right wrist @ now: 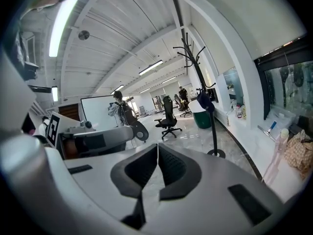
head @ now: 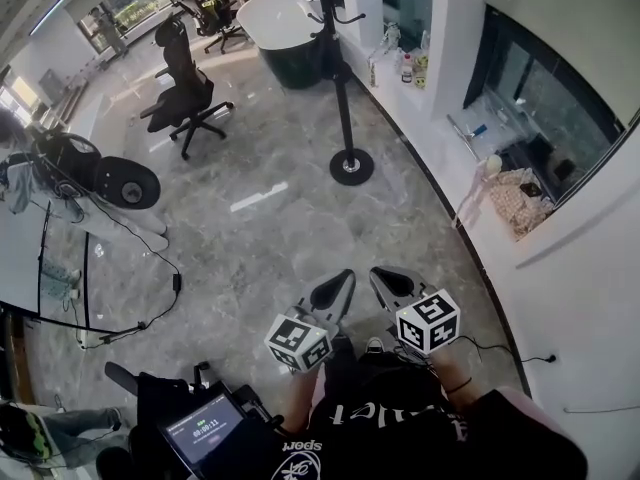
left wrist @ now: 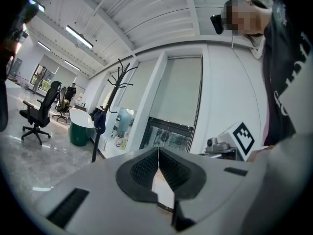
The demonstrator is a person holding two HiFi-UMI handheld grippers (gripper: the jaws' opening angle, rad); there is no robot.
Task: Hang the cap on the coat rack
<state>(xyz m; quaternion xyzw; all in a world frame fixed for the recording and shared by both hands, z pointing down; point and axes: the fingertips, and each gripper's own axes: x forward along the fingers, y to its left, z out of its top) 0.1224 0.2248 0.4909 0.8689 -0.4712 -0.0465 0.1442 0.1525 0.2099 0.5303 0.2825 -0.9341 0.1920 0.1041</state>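
The black coat rack (head: 343, 78) stands on its round base across the marble floor, well ahead of both grippers. A dark blue cap (right wrist: 206, 102) hangs from one of its lower hooks; the cap (left wrist: 100, 121) shows in the left gripper view too. My left gripper (head: 341, 284) and right gripper (head: 384, 279) are held close to my body, side by side, pointing toward the rack. Both are shut, pads meeting with nothing between them, as seen at the left gripper (left wrist: 158, 153) and the right gripper (right wrist: 157, 151).
A black office chair (head: 186, 96) stands left of the rack. A white tub on a dark green base (head: 284, 30) sits behind it. A black scooter (head: 96, 174) and floor cables lie at the left. Bottles (head: 412, 68) stand on the window ledge at the right.
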